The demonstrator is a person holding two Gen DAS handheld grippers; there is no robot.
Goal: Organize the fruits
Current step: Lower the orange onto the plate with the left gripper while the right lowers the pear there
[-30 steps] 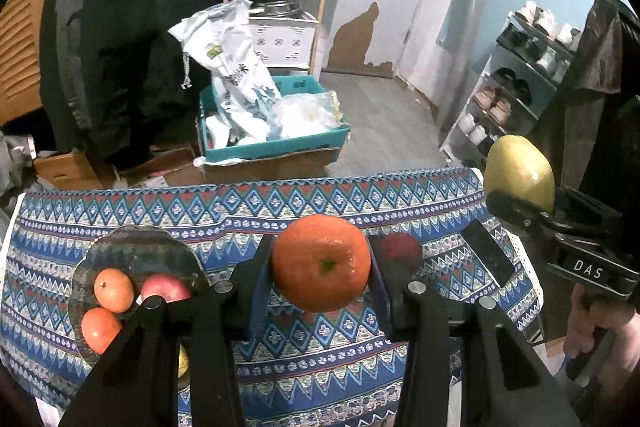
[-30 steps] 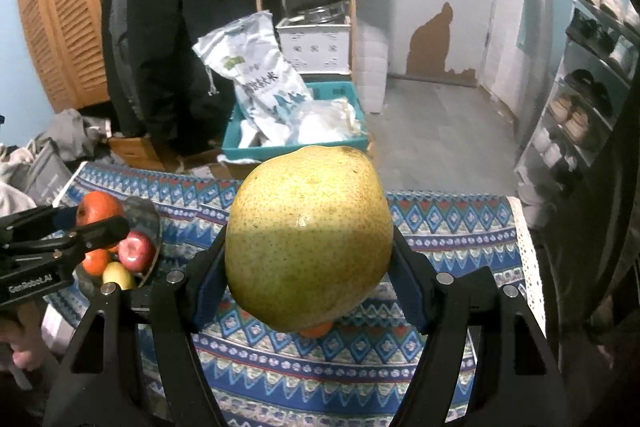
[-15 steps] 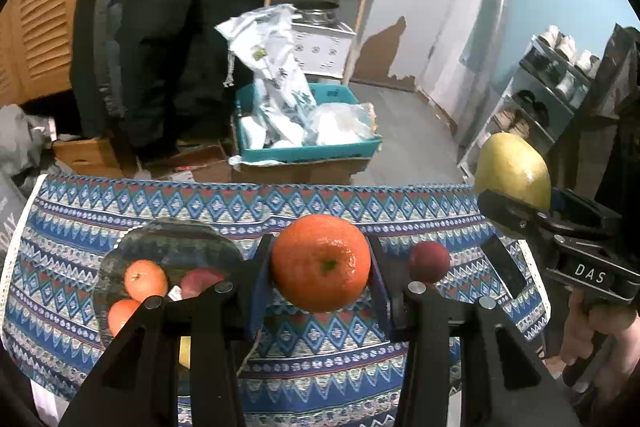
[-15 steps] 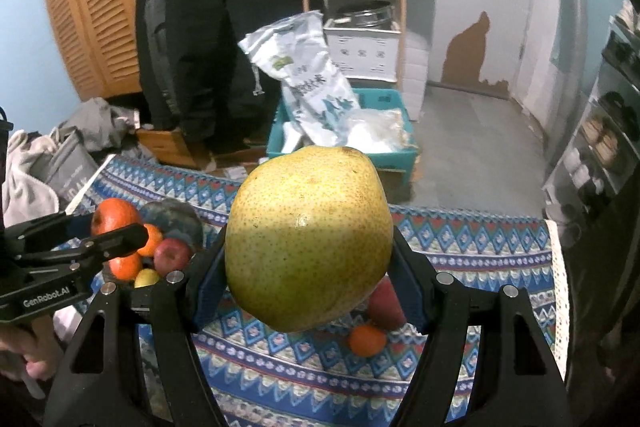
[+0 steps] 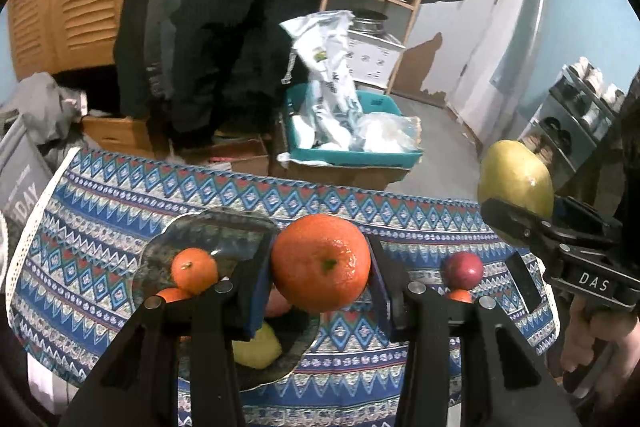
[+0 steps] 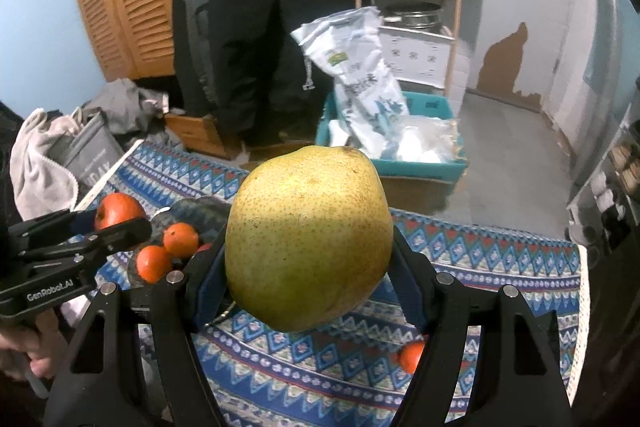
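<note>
My left gripper [image 5: 320,267] is shut on an orange [image 5: 321,263] and holds it above the near right rim of a dark glass plate [image 5: 208,227]. The plate holds two small oranges [image 5: 195,270], a partly hidden red apple and a yellow fruit [image 5: 258,347]. My right gripper [image 6: 308,251] is shut on a large yellow-green pear [image 6: 308,247], held above the table to the right of the plate; it also shows in the left wrist view [image 5: 516,183]. A red apple [image 5: 463,269] and a small orange [image 5: 459,295] lie on the patterned cloth at the right.
A blue patterned cloth [image 5: 120,211] covers the table. A black phone [image 5: 524,281] lies near its right edge. Beyond the far edge stand a teal crate [image 5: 352,155] with bags, cardboard boxes, a hanging black coat and a wooden shelf.
Both grippers have moved left with their fruits. The plate has shifted from far left towards the middle of the left wrist view, under the held orange.
</note>
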